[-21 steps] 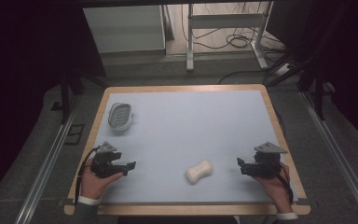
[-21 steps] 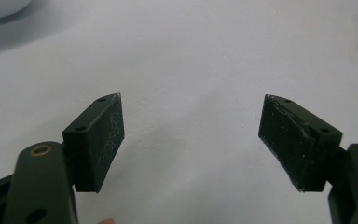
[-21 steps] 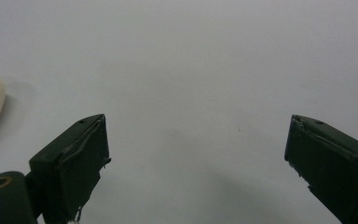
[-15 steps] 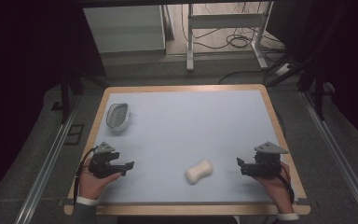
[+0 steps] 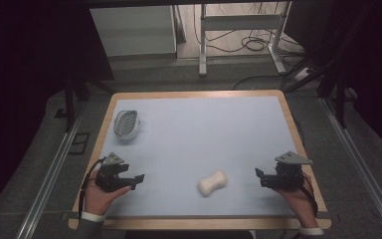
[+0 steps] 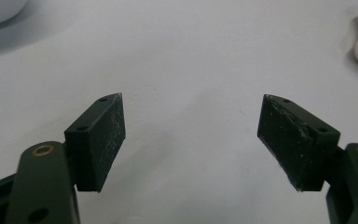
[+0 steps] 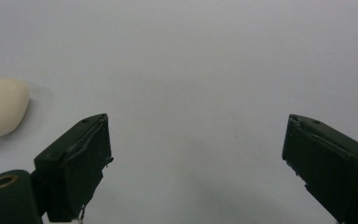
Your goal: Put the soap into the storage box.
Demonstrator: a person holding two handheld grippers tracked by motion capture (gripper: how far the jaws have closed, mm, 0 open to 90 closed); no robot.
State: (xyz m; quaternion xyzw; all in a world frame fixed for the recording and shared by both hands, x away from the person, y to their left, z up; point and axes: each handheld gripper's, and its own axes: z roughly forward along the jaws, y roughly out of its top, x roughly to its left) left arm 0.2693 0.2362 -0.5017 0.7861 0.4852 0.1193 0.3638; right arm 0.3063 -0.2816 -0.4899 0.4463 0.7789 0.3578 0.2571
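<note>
The cream, peanut-shaped soft lump (image 5: 212, 182) is lying on the pale blue table mat (image 5: 204, 134), between the left gripper (image 5: 135, 179) and right gripper (image 5: 259, 178). Both are hovering with jaws spread, holding nothing. Judging by this, the reach is just starting; next, one gripper needs to straddle the lump.

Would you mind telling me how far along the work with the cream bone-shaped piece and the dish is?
Nothing looks done: the cream bone-shaped piece lies on the mat, far from the dish. Nothing is in hand; the left gripper and right gripper are open and empty. Picking it up is all left, probably for the dish.
</note>
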